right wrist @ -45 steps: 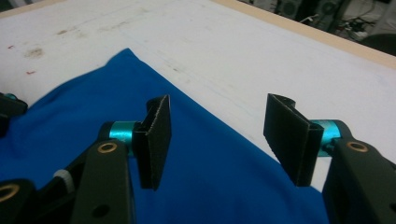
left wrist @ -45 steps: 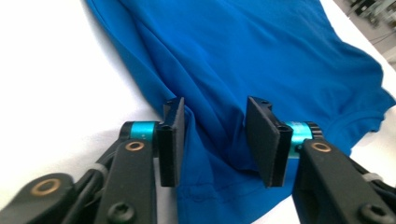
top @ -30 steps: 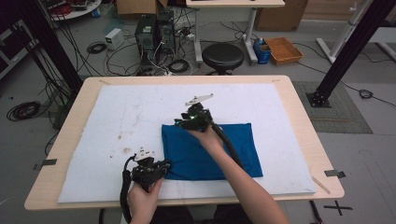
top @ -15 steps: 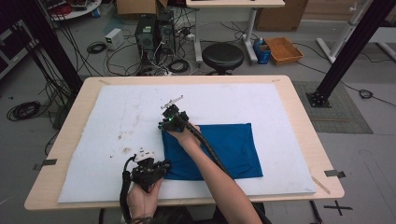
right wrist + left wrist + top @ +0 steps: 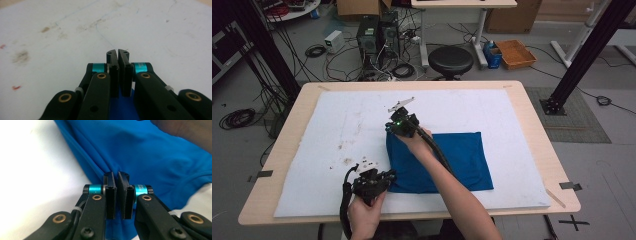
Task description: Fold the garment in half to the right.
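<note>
A blue cloth (image 5: pixel 452 160) lies folded flat on the white mat (image 5: pixel 337 130). My left gripper (image 5: pixel 388 178) is at the cloth's near left corner. In the left gripper view its jaws (image 5: pixel 117 173) are shut on a bunched fold of the cloth (image 5: pixel 150 152). My right gripper (image 5: pixel 392 129) sits at the cloth's far left corner. Its jaws (image 5: pixel 117 51) have just been closing and now meet. Their tips reach over the stained mat (image 5: pixel 62 37), and the blue cloth (image 5: pixel 122 107) shows between and under them at their base.
The mat covers a wooden table (image 5: pixel 532 120) and carries brown stains (image 5: pixel 344 160) left of the cloth. Behind the table, on the floor, are a black stool (image 5: pixel 451 60), computer towers (image 5: pixel 372 35), cables and a cardboard box (image 5: pixel 517 52).
My right gripper has moved left along the cloth's far edge to its far left corner. The left gripper has stayed at the near left corner.
</note>
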A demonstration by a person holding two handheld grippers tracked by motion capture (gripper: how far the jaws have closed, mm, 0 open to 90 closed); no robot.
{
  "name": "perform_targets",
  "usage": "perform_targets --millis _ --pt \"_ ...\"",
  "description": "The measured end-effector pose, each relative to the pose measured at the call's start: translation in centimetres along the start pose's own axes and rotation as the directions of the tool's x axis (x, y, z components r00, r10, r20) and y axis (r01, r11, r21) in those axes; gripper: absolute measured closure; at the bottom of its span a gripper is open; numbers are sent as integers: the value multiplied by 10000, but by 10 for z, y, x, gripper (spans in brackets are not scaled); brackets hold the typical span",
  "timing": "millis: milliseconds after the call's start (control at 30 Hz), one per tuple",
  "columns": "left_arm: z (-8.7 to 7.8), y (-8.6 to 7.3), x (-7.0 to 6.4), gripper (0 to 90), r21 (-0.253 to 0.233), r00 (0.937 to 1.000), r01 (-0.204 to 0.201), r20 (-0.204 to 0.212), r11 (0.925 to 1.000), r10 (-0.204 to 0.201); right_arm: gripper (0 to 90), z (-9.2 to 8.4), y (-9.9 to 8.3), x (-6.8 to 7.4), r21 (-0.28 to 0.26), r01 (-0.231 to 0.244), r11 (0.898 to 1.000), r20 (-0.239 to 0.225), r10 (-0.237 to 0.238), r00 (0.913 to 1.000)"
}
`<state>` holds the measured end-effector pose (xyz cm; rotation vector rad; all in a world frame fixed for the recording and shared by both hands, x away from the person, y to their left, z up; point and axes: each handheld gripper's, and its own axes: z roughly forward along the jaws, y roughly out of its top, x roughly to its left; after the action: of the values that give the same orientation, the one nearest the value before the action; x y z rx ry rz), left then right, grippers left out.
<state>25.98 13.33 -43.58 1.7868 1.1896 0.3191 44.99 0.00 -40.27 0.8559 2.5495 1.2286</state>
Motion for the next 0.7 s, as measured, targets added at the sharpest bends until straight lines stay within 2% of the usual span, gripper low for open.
perform_targets --millis 100,200,300,333,367,400,500,533,567,600,633,667,700 --pt "-2 10 -16 850 -318 9981 -505 346 9982 515 883 -23 -1 -11 -345 -345 9988 -464 329 9984" --pt "2 22 -34 850 -368 9930 -763 881 9964 793 883 -48 -5 -24 -524 -429 9977 -516 402 9979" --pt "12 32 -52 850 -320 9848 -1174 1250 9926 1205 883 -75 -13 -40 -677 -506 9964 -520 471 9975" --pt "16 34 -58 851 -304 9826 -1215 1376 9921 1245 883 -83 -16 -46 -729 -565 9957 -555 525 9971" --pt "16 34 -58 850 -304 9826 -1215 1376 9921 1245 883 -91 -20 -52 -762 -674 9948 -567 632 9964" --pt "26 39 -68 850 -286 9774 -1326 1625 9908 1355 883 -100 -24 -58 -803 -726 9941 -536 684 9962" --pt "42 44 -84 850 -153 9691 -1347 2065 9908 1349 883 -121 -36 -75 -836 -828 9930 -351 801 9962" --pt "48 46 -89 850 -103 9664 -1382 2174 9903 1371 883 -127 -41 -80 -861 -886 9923 -285 864 9958" --pt "48 46 -89 850 -103 9664 -1382 2174 9903 1371 883 -127 -41 -80 -861 -886 9923 -285 864 9958" --pt "54 47 -95 850 -86 9632 -1417 2294 9899 1399 883 -138 -50 -90 -852 -1029 9910 -153 1019 9947" --pt "66 50 -107 850 7 9563 -1491 2545 9888 1440 883 -144 -55 -95 -833 -1077 9907 -83 1074 9942" --pt "72 51 -112 850 29 9531 -1534 2645 9882 1471 883 -149 -60 -100 -845 -1140 9899 5 1144 9934" --pt "72 51 -112 850 29 9531 -1534 2645 9882 1471 883 -149 -60 -100 -845 -1140 9899 5 1144 9934"
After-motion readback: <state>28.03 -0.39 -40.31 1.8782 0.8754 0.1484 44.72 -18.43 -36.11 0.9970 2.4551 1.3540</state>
